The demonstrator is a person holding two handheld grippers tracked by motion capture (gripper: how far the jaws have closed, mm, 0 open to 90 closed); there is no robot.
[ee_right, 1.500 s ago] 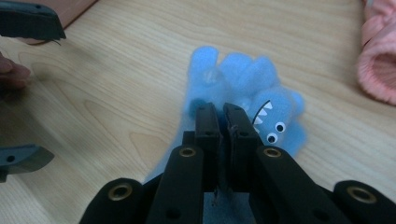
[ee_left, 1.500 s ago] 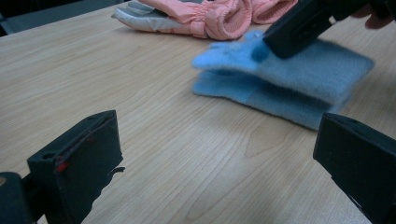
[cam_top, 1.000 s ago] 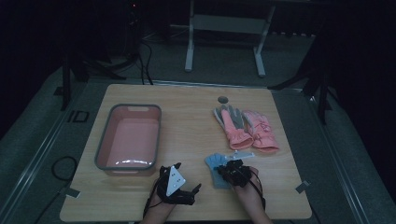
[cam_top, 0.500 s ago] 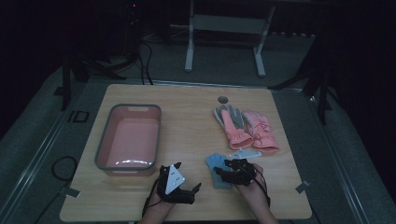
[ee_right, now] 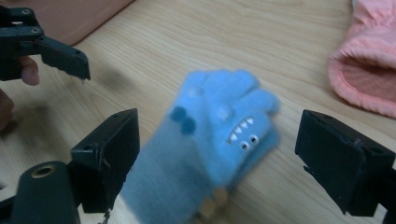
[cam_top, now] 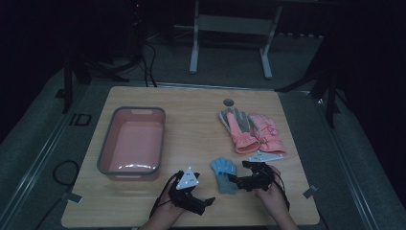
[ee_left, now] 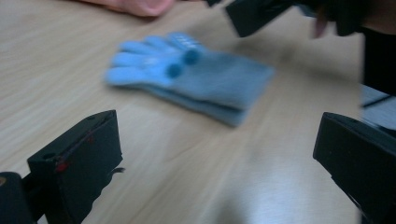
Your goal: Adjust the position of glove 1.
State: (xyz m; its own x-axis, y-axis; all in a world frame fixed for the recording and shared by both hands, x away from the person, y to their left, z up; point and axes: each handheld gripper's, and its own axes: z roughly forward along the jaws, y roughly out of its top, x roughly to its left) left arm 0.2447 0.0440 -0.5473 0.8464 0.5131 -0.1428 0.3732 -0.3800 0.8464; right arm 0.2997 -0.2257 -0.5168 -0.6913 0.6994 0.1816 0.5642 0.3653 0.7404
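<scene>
Count: one blue glove, two pink gloves, one pink tub.
Blue glove: flat on desk near front edge; long axis front-to-back, fingers pointing away from the person.
Right gripper: spread wide, straddling glove cuff, holding nothing.
Left gripper: spread wide, empty, near glove.

Both tongs gaping, low.

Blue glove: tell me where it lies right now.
In the high view the blue glove lies flat near the table's front edge, between the left gripper and right gripper, below the pink gloves.
</scene>
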